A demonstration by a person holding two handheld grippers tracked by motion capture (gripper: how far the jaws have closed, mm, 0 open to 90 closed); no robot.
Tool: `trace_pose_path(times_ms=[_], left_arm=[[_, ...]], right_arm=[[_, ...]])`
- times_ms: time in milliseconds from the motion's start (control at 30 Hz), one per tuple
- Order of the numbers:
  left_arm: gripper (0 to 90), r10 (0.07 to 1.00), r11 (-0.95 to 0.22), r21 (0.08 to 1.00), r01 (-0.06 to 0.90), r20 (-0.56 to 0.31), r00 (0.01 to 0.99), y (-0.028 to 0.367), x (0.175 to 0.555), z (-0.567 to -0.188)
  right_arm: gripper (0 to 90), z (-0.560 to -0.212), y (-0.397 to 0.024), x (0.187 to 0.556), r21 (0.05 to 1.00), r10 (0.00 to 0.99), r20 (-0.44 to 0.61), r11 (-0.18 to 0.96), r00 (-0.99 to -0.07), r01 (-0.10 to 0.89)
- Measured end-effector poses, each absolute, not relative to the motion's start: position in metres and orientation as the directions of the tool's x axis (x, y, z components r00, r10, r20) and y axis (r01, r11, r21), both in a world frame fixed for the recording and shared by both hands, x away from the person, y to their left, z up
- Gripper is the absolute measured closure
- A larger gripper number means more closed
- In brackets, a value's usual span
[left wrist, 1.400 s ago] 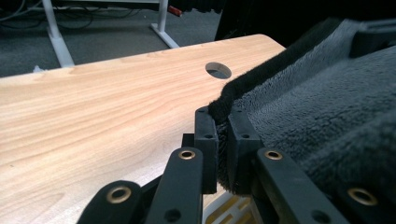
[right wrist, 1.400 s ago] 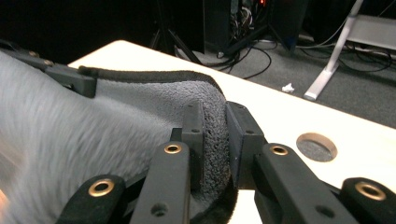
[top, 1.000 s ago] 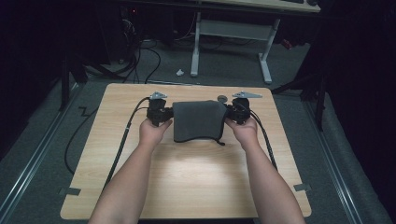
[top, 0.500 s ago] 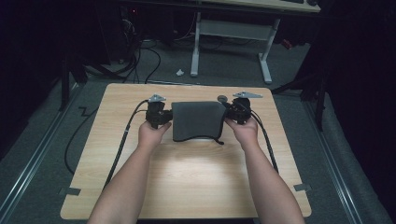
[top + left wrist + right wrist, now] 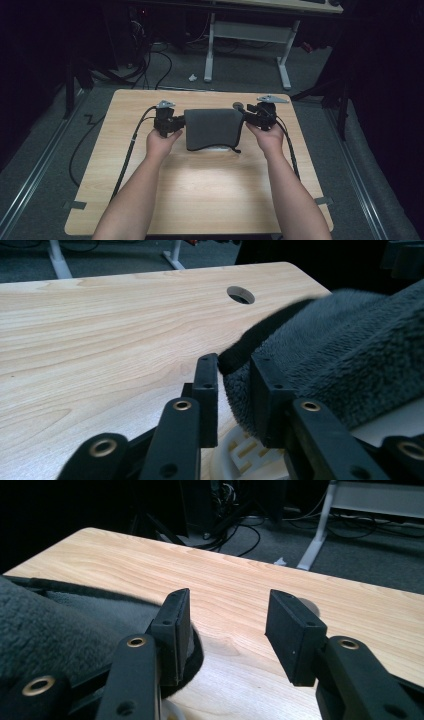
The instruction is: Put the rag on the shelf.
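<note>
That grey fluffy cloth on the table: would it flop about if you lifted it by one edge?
Probably floppy: the cloth looks like soft fleece, folded, and its edge bulges loosely around the left fingers. Likely light, and its pile should resist slipping.

Overhead light falls brightest on the near half of the wooden surface (image 5: 210, 185); the surrounding room is dim. The gripper views are sharp up close, softer far off, with little glare.

My bench and the room behind it

My wooden table (image 5: 200, 200) has a round hole (image 5: 240, 294); beyond stands a white-legged desk (image 5: 245, 45).
</note>
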State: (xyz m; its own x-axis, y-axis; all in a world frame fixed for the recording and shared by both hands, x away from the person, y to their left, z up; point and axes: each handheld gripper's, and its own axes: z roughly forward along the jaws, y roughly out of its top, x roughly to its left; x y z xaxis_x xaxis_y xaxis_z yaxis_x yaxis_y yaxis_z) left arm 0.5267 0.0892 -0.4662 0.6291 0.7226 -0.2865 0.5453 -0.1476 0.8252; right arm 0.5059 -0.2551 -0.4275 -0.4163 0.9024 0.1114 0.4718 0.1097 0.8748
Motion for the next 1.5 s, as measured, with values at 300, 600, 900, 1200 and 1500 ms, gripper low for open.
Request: trace_pose_path(times_ms=[300, 600, 900, 1200, 1500], left_arm=[[76.7, 0.746, -0.167, 0.807, 0.566, -0.272, 0.607, 0.097, 0.526, -0.472], [76.6, 0.755, -0.159, 0.817, 0.554, -0.261, 0.602, 0.102, 0.524, -0.467], [74.2, 0.773, -0.147, 0.818, 0.556, -0.256, 0.581, 0.118, 0.518, -0.47], [69.2, 0.803, -0.133, 0.837, 0.531, -0.223, 0.553, 0.15, 0.497, -0.471], [60.5, 0.807, -0.153, 0.845, 0.512, -0.191, 0.558, 0.173, 0.467, -0.471]], right_arm=[[52.1, -0.427, -0.26, 0.505, 0.871, 0.907, 0.104, 0.115, -0.407, 0.478], [52.5, -0.414, -0.269, 0.502, 0.901, 0.919, 0.103, 0.076, -0.38, 0.427], [55.0, -0.43, -0.273, 0.497, 0.875, 0.927, 0.058, 0.131, -0.37, 0.466], [50.3, -0.434, -0.281, 0.479, 0.866, 0.93, 0.05, 0.141, -0.364, 0.48], [52.6, -0.437, -0.283, 0.447, 0.874, 0.927, 0.026, 0.161, -0.375, 0.459]])
